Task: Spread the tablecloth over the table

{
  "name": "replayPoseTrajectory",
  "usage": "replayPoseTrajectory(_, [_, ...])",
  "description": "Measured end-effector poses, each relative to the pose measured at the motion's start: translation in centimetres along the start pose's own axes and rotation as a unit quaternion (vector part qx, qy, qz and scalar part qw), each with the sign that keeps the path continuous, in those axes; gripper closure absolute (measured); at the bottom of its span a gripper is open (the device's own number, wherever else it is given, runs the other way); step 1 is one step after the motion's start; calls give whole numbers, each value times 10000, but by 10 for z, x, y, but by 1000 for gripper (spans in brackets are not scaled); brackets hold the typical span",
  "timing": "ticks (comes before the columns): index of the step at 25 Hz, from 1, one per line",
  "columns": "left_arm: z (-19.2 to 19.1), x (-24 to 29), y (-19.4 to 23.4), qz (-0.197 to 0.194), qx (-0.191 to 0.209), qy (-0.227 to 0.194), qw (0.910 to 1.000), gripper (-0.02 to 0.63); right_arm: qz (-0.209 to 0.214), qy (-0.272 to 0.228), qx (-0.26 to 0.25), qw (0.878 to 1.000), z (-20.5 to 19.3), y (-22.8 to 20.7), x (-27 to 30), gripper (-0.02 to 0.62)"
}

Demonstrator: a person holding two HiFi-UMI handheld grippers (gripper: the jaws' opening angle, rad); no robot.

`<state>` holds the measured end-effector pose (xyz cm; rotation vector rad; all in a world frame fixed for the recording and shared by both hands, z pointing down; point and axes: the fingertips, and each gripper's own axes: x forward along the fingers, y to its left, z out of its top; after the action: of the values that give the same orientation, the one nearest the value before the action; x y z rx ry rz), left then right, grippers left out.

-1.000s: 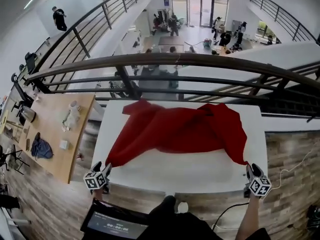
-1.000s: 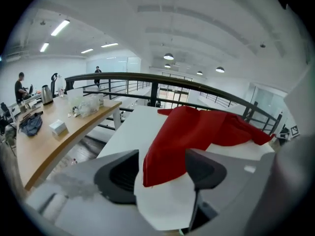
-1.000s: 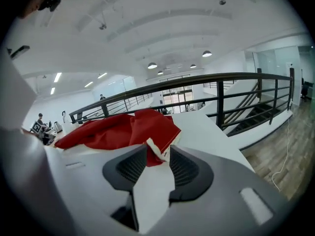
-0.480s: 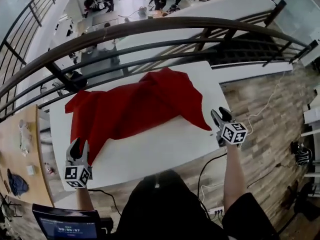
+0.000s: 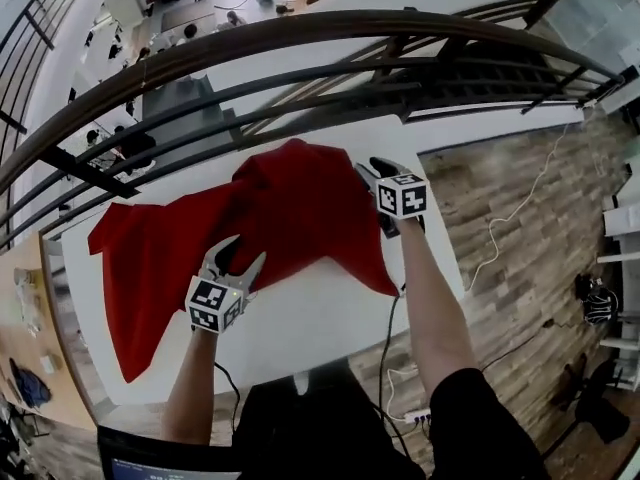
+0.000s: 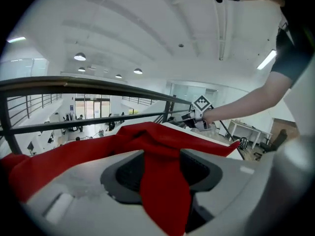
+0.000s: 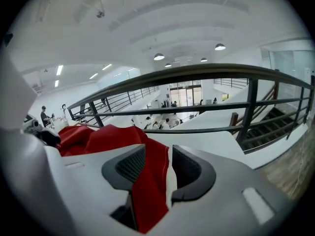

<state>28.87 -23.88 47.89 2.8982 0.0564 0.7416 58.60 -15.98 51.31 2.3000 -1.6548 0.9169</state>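
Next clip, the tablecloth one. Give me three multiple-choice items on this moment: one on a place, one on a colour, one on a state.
1. Where are the left tongs?
A. on the tablecloth, around mid-table
B. at the table's near left corner
C. out past the railing

2. What colour is the tablecloth?
A. blue
B. red
C. white

3. How does the tablecloth lie on the table?
A. flat, covering the whole top
B. bunched, with much of the top bare
C. dropped on the floor

Answers:
1 A: the head view puts them on the cloth's near edge. Their jaws have just been opening, and the left gripper view shows a fold between them.
2 B: it is red in all three views.
3 B: folds pile up mid-table, and white top shows along the near edge and the right end.
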Motion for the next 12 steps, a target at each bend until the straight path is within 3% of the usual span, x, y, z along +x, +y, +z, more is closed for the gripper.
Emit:
replayPoseTrajectory(4, [2,58,9,107,-239,209,9994,359,382,641,-224,9970,-5,-19,70,411])
replayPoseTrajectory(9, [-19,95,1,87,-500,558,9972,351,744,1436,-475,9857,-22,-17,110,420])
replayPoseTrajectory(12, [-35,102,-8,75,-586,704,9958,353,991,1405,-692,9827,-16,-7,116,574])
